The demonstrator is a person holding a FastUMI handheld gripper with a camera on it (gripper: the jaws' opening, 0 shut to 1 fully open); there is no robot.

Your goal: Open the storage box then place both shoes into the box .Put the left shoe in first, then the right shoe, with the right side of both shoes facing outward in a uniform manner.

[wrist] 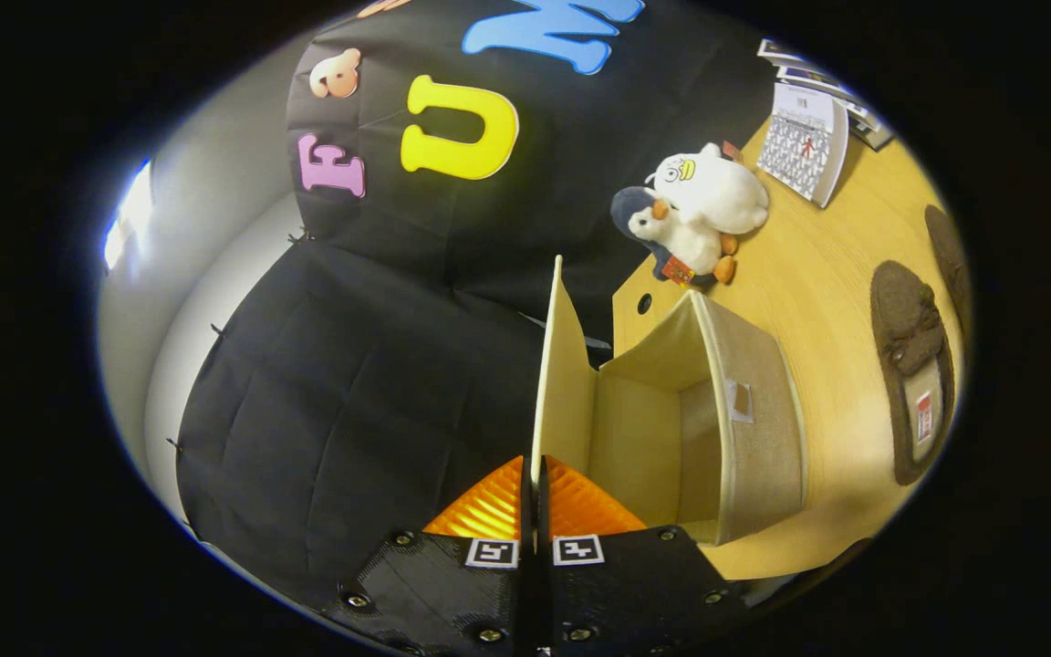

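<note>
The beige fabric storage box [754, 429] stands on the wooden table [836, 274] with its inside showing and nothing in it. Its lid [562, 365] is swung up and seen almost edge-on, running straight out from my fingers. My gripper [533, 470] is shut on the lid's free edge, one finger pressed on each side. Beyond the box lies a brown fuzzy shoe [913, 365] with a label on its insole. A second brown shoe [948, 251] lies just past it at the table's far side.
Two plush birds [699, 214] sit on the table near the booth's black cloth wall, behind the box. A desk calendar [804, 141] stands further along that wall. A round cable hole [643, 303] is in the table corner near the lid.
</note>
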